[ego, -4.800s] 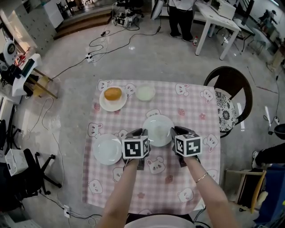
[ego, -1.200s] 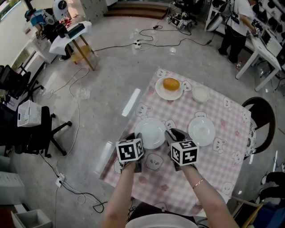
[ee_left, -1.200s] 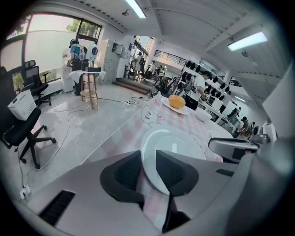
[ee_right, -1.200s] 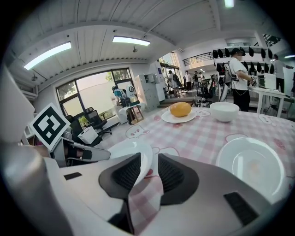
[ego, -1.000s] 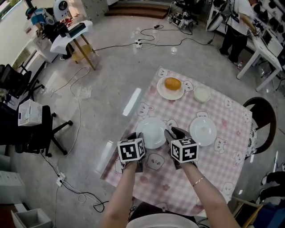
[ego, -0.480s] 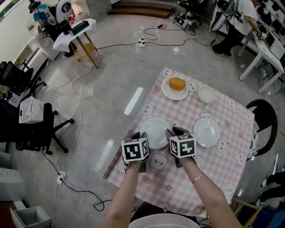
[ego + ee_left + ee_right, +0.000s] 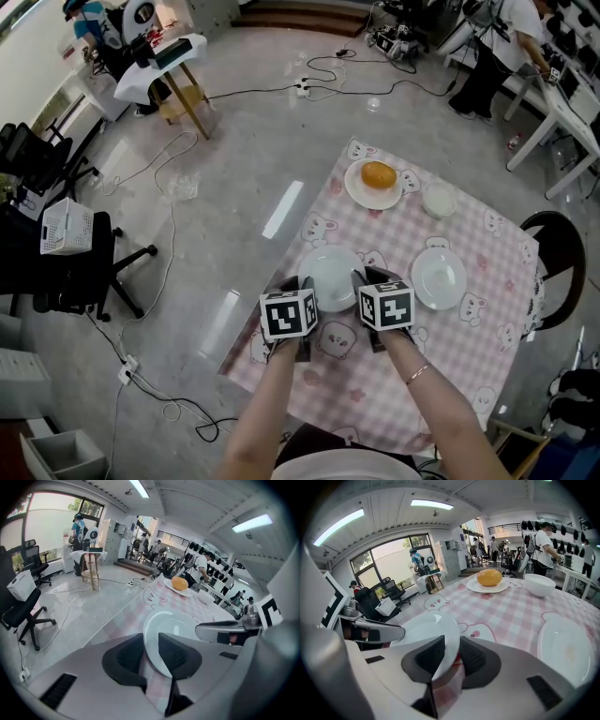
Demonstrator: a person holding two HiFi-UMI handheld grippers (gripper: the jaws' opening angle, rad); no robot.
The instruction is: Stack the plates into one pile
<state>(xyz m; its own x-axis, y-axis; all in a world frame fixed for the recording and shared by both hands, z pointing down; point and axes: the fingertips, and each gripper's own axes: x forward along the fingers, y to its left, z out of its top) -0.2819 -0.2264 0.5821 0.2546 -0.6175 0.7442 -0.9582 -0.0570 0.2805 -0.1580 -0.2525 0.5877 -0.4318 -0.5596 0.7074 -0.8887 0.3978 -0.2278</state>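
The left gripper (image 7: 298, 287) is clamped on the white plate (image 7: 330, 274): in the left gripper view the plate's near-left rim runs edge-on between the two dark pads, and both pads bear on it. The right gripper (image 7: 367, 279) takes the same plate from the opposite side. Its jaws have just been closing, and in the right gripper view the rim sits pinched between its pads, so the plate is held from both sides at once, spanning the gap between the two grippers, with most of its dish lying just beyond their tips. In both gripper views the plate looks slightly tilted; whether it is clear of the pink checked tablecloth (image 7: 450, 356) cannot be told. Each gripper also shows in the other's view, as a grey finger lying along the plate's far edge. The second white plate (image 7: 439, 277) lies flat on the cloth just to the right of the right gripper, apart from the held plate and not yet stacked with it. Farther out ahead of the right gripper's tips sits a serving plate (image 7: 361, 195) carrying a bun (image 7: 379, 174), and to the right of that, a small white bowl (image 7: 439, 199). A dark chair (image 7: 561, 244) stands past the table's edge, well off to the right gripper's right.
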